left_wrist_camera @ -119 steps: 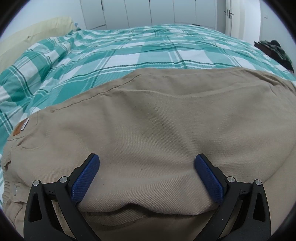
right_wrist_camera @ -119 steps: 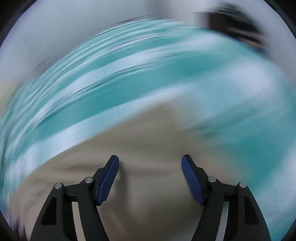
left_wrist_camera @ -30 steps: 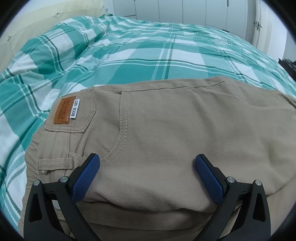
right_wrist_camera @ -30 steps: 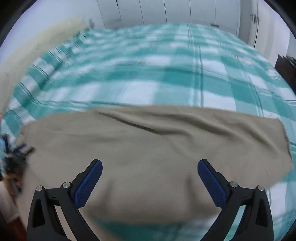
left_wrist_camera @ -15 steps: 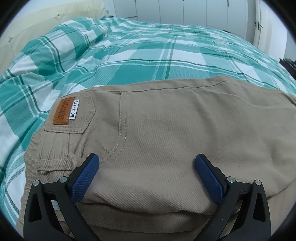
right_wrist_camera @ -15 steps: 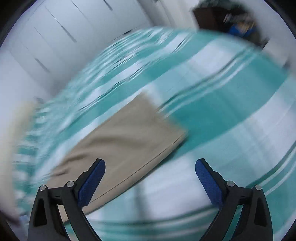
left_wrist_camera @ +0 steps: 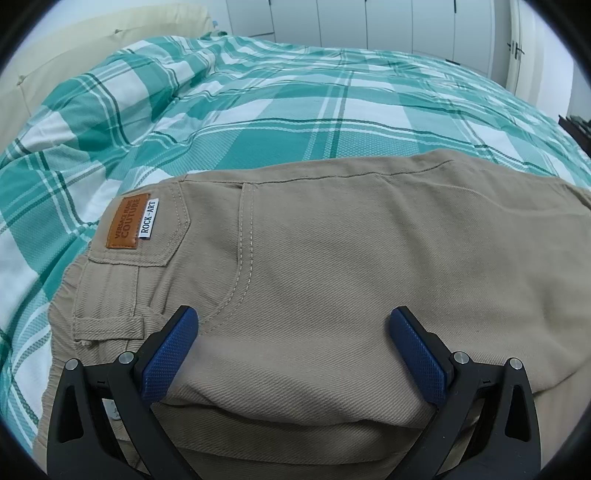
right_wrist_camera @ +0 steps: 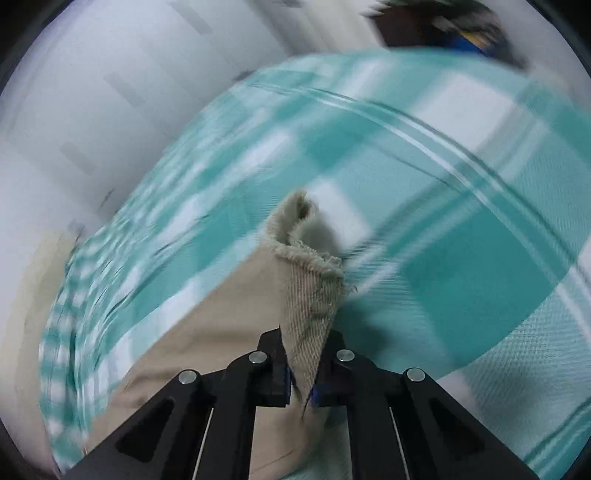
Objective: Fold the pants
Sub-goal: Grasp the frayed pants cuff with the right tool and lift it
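Pants (left_wrist_camera: 332,280): beige twill, flat on plaid bedspread (left_wrist_camera: 258,122). Your left gripper (left_wrist_camera: 295,350) jaws gape wide; right gripper (right_wrist_camera: 301,384) just clamped the frayed hem.

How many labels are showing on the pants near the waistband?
2: a brown patch and a white tag right beside it on the pants. Others may be hidden.

Left wrist view: taken from close above the pants (left_wrist_camera: 332,277), angled down and forward across the bed (left_wrist_camera: 295,110) toward the far wardrobe doors (left_wrist_camera: 388,22). Right wrist view: set very near the pants' frayed hem (right_wrist_camera: 306,266), tilted and motion-blurred. Pants, bed and wardrobe doors were shared by both.
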Tool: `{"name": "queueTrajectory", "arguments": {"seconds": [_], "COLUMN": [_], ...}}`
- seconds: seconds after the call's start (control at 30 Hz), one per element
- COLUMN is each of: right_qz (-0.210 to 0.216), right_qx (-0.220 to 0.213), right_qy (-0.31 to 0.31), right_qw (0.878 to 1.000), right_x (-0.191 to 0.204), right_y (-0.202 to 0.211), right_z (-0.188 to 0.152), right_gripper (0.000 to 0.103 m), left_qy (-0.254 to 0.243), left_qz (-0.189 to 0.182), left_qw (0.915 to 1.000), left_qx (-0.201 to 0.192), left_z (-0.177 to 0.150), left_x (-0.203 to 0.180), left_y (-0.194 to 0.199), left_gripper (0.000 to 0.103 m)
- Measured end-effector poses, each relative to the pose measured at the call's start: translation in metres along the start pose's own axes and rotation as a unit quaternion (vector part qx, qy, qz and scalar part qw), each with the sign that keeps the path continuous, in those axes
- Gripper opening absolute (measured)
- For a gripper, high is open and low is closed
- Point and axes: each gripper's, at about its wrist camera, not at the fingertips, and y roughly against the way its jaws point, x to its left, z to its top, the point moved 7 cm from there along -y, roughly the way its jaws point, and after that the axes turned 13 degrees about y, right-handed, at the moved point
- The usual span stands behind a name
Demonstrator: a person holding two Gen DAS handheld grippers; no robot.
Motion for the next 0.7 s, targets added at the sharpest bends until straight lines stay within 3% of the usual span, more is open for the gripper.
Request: {"name": "queueTrajectory", "arguments": {"seconds": [0.1, 0.2, 0.27, 0.33, 0.4, 0.47, 0.53, 0.57, 0.6, 0.7], "right_qz": [0.063, 0.099, 0.117, 0.116, 0.095, 0.041, -0.010, -0.067, -0.115, -0.132], "right_qx": [-0.009, -0.019, -0.021, -0.013, 0.004, 0.017, 0.042, 0.064, 0.081, 0.089], "right_qy": [0.141, 0.277, 0.331, 0.352, 0.340, 0.293, 0.232, 0.206, 0.190, 0.147], "right_qw": [0.988, 0.955, 0.936, 0.929, 0.936, 0.955, 0.972, 0.974, 0.972, 0.976], "right_x": [0.073, 0.137, 0.158, 0.150, 0.122, 0.068, 0.019, -0.009, -0.030, -0.046], "right_y": [0.047, 0.112, 0.155, 0.190, 0.201, 0.203, 0.189, 0.179, 0.172, 0.170], "right_z": [-0.009, -0.047, -0.086, -0.123, -0.146, -0.161, -0.166, -0.170, -0.174, -0.171], "right_gripper": [0.007, 0.007, 0.007, 0.007, 0.007, 0.008, 0.024, 0.053, 0.067, 0.069], "left_qy": [0.000, -0.002, -0.002, -0.004, -0.006, -0.008, -0.011, -0.014, -0.014, -0.010], "left_qz": [0.001, 0.003, 0.004, 0.006, 0.009, 0.011, 0.016, 0.020, 0.021, 0.025], "left_qw": [1.0000, 1.0000, 1.0000, 1.0000, 0.9999, 0.9999, 0.9998, 0.9997, 0.9996, 0.9993], "left_qx": [0.000, 0.001, 0.002, 0.002, 0.003, 0.004, 0.007, 0.011, 0.014, 0.026], "left_z": [0.000, 0.000, 0.000, 0.000, 0.000, 0.001, 0.001, 0.002, 0.002, 0.004], "left_x": [0.000, 0.000, 0.000, 0.000, 0.000, -0.001, -0.002, -0.002, -0.002, -0.001], "left_y": [0.000, 0.000, 0.000, 0.000, -0.001, 0.000, 0.000, 0.000, 0.000, 0.002], "left_gripper": [0.102, 0.102, 0.102, 0.102, 0.102, 0.102, 0.102, 0.102, 0.102, 0.102]}}
